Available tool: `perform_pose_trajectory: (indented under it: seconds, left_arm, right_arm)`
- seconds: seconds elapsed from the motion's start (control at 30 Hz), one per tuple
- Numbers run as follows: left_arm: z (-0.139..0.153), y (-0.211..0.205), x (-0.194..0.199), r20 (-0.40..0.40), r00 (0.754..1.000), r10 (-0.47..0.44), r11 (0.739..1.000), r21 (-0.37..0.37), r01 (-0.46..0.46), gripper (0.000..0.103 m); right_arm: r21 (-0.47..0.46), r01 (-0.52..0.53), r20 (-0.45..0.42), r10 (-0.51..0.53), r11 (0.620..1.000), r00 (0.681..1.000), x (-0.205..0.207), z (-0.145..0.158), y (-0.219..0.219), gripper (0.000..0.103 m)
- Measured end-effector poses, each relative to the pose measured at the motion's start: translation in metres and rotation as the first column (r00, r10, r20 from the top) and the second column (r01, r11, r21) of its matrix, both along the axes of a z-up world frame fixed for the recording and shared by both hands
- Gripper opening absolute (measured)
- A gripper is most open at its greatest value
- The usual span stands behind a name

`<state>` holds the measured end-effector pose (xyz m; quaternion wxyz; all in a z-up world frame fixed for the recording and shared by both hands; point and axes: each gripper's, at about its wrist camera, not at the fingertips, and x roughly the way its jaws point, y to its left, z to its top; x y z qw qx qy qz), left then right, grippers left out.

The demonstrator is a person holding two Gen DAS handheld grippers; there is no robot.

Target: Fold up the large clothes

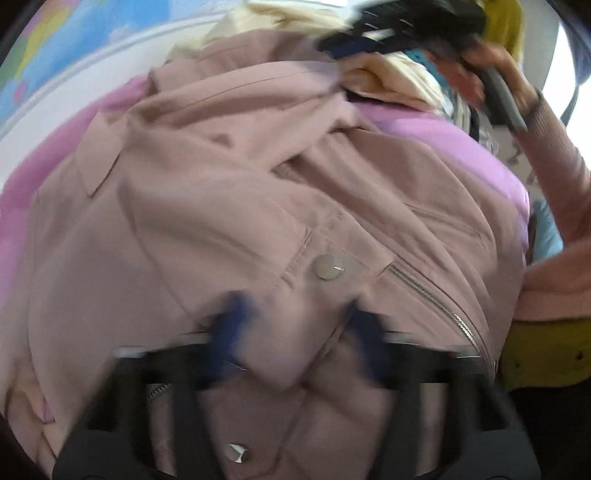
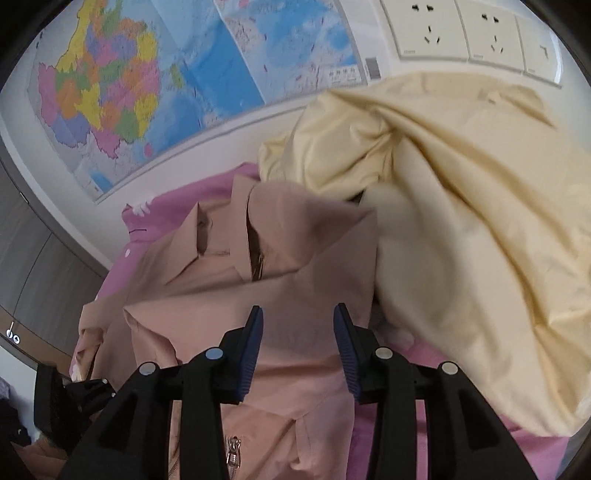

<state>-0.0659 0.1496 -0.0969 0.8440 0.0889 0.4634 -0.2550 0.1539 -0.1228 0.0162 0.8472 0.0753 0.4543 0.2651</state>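
A dusty pink jacket (image 1: pixel 258 192) with a zipper and snap buttons lies crumpled on a pink bed sheet (image 1: pixel 33 177). My left gripper (image 1: pixel 299 325) hovers open over the jacket's sleeve cuff, blurred by motion, with fabric between its blue fingers (image 1: pixel 231 332). My right gripper (image 2: pixel 298 332) is open just above the jacket (image 2: pixel 229 295), near its collar side, holding nothing. The right gripper also shows in the left wrist view (image 1: pixel 373 40) at the far top, held by a hand.
A cream-yellow garment (image 2: pixel 461 221) is heaped to the right of the jacket. A lilac garment (image 1: pixel 461 147) lies beyond it. A wall map (image 2: pixel 147 81) and wall sockets (image 2: pixel 461 29) are behind. The person's pink sleeve (image 1: pixel 554 184) is at right.
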Motion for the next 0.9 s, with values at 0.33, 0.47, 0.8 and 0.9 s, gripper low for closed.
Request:
perform_pose_trajectory:
  seconds: [0.33,0.47,0.8,0.9]
  left_arm:
    - [0.069,0.178,0.03,0.096,0.828,0.552,0.824,-0.215,-0.524,0.006]
    - [0.054,0.221,0.044,0.003,0.699,0.715,0.693,-0.129,-0.709,0.012]
    - [0.06,0.16,0.062,0.164,0.857,0.489,0.872,-0.127,-0.473,0.087]
    - [0.046,0.147,0.088,0.178,0.872,0.457,0.889,-0.042,-0.457,0.064]
  right_arm:
    - [0.026,0.026,0.016,-0.026,0.999,1.0,0.0,-0.003,-0.009,0.043]
    - [0.033,0.03,-0.012,-0.03,0.999,0.999,0.005,-0.013,-0.009,0.068]
    - [-0.074,0.031,-0.045,-0.035,0.997,0.998,0.026,-0.043,0.013,0.065]
    - [-0.076,0.011,-0.056,-0.015,0.997,0.998,0.029,-0.047,0.015,0.009]
